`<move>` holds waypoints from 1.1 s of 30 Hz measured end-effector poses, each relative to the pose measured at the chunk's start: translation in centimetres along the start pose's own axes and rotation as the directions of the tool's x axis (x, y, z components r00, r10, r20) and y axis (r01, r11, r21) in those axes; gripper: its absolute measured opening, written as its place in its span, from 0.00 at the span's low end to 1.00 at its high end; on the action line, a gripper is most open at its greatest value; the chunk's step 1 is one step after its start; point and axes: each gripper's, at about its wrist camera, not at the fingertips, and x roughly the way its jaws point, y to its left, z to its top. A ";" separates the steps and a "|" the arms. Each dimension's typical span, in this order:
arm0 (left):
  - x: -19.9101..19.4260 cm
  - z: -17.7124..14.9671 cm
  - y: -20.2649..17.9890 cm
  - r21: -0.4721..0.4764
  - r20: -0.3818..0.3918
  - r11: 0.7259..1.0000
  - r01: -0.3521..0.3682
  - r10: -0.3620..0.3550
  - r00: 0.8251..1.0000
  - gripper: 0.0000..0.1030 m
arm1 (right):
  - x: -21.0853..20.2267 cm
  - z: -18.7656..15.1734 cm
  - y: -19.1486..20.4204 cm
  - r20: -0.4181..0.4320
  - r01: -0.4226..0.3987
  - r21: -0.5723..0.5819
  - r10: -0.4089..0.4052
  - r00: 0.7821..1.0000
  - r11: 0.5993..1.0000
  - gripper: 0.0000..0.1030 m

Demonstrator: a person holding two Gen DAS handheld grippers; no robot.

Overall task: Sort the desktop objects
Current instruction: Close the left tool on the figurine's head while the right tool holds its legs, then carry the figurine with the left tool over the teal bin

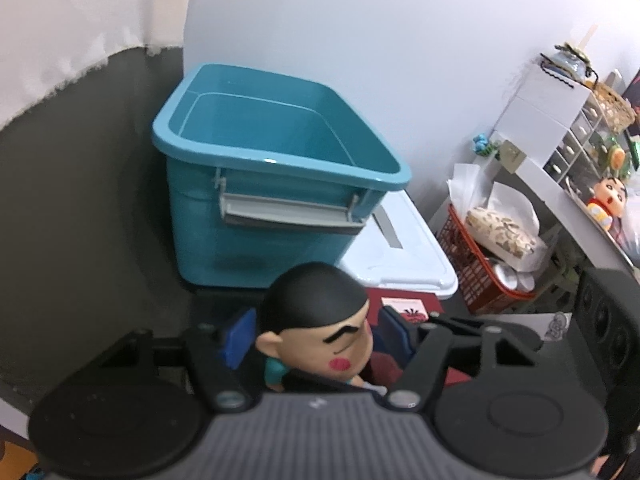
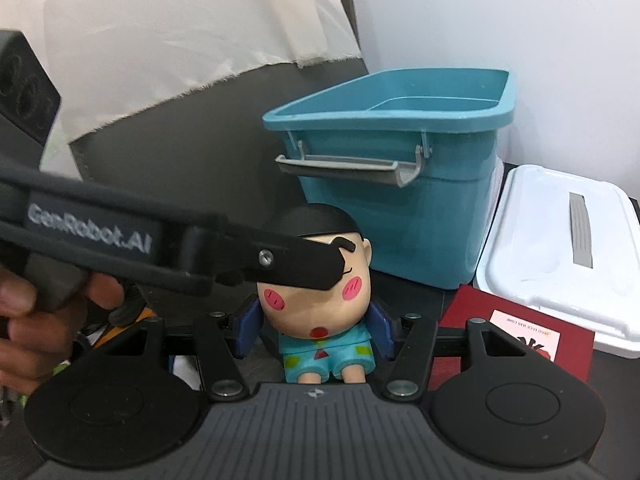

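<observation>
Right now, both tools are closing in on one cartoon boy figurine (image 2: 320, 300), which is sitting low in the middle of each frame. In the right wrist view the right tool (image 2: 316, 330) is standing wide around it, its blue pads (image 2: 249, 326) flanking the figurine's head with small gaps showing on both sides. The left tool (image 2: 320, 264) is reaching in from the left edge of that frame, its dark finger crossing the figurine's face. In the left wrist view the left tool (image 1: 316, 334) is also bracketing the head; whether its pads are pressing on it I cannot tell. Behind the figurine a teal bin (image 2: 404, 204) is standing open on the dark worktop (image 2: 412, 300), with a white lid (image 2: 560, 248) lying at the right and a red booklet (image 2: 516, 332) just in front of that lid.
</observation>
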 end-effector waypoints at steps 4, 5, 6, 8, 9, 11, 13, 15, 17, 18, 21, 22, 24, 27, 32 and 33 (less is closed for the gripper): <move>0.0 0.0 -0.2 0.006 0.005 1.000 0.011 -0.011 1.000 0.63 | -1.0 0.1 0.1 -0.023 -0.039 -0.016 0.039 0.999 0.999 0.58; -0.1 0.0 -0.3 0.008 0.009 1.000 0.019 -0.019 1.000 0.63 | -1.2 0.2 0.0 -0.026 -0.053 -0.008 0.053 0.998 0.999 0.58; -0.1 0.0 -0.4 0.010 0.010 0.999 0.030 -0.030 0.999 0.62 | -1.4 0.3 -0.1 -0.028 -0.059 -0.006 0.059 0.998 0.998 0.58; -0.2 -0.1 -0.6 0.019 0.016 0.999 0.045 -0.045 0.999 0.62 | -2.0 0.2 -0.1 -0.029 -0.058 -0.017 0.057 0.998 0.998 0.58; -0.2 -0.2 -0.8 0.025 0.019 0.999 0.048 -0.048 0.999 0.62 | -2.2 0.3 -0.1 -0.031 -0.056 -0.020 0.055 0.998 0.998 0.58; -0.3 -0.3 -1.3 0.039 0.023 0.998 0.049 -0.050 0.998 0.62 | -3.1 0.2 -0.3 -0.036 -0.051 -0.019 0.051 0.998 0.998 0.58; -0.3 -0.4 -1.6 0.042 0.025 0.998 0.051 -0.052 0.998 0.62 | -4.1 -0.2 -0.6 -0.042 -0.048 -0.015 0.047 0.998 0.999 0.58; -0.1 -0.5 -1.9 0.042 0.022 0.998 0.054 -0.055 0.998 0.62 | -4.4 -0.1 -0.5 -0.050 -0.044 -0.010 0.043 0.998 0.999 0.59; 0.0 -0.7 -2.2 0.047 0.020 0.997 0.056 -0.057 0.998 0.62 | -4.9 -0.7 -0.5 -0.057 -0.037 -0.001 0.036 0.998 0.999 0.59; 0.0 -0.7 -2.4 0.048 0.020 0.997 0.055 -0.056 0.998 0.62 | -5.0 -0.8 -0.5 -0.058 -0.035 0.005 0.035 0.998 0.999 0.59; 0.0 -0.7 -2.5 0.049 0.028 0.998 0.034 -0.035 0.999 0.62 | -5.6 -1.1 -0.4 -0.062 -0.032 0.012 0.033 0.998 0.999 0.59; 0.0 -0.7 -2.5 0.046 0.030 0.999 0.027 -0.028 0.999 0.62 | -5.8 -1.3 -0.4 -0.067 -0.026 0.012 0.027 0.997 1.000 0.59; 0.0 -0.7 -2.5 0.041 0.033 0.999 0.014 -0.015 0.999 0.62 | -5.4 -1.6 -0.6 -0.080 -0.013 0.011 0.013 0.997 1.000 0.60; 0.1 -0.9 -2.5 0.043 0.032 0.999 -0.012 0.010 0.999 0.62 | -6.6 -2.5 -1.0 -0.095 0.015 0.002 -0.015 0.995 1.000 0.60; 0.3 -0.9 -2.9 0.057 0.034 0.998 -0.041 0.039 0.999 0.62 | -8.5 -3.1 -1.6 -0.091 0.075 0.007 -0.074 0.993 0.997 0.61; 0.3 -0.9 -3.0 0.060 0.035 0.997 -0.047 0.045 0.998 0.62 | -8.8 -3.2 -1.8 -0.091 0.089 0.010 -0.088 0.992 0.996 0.61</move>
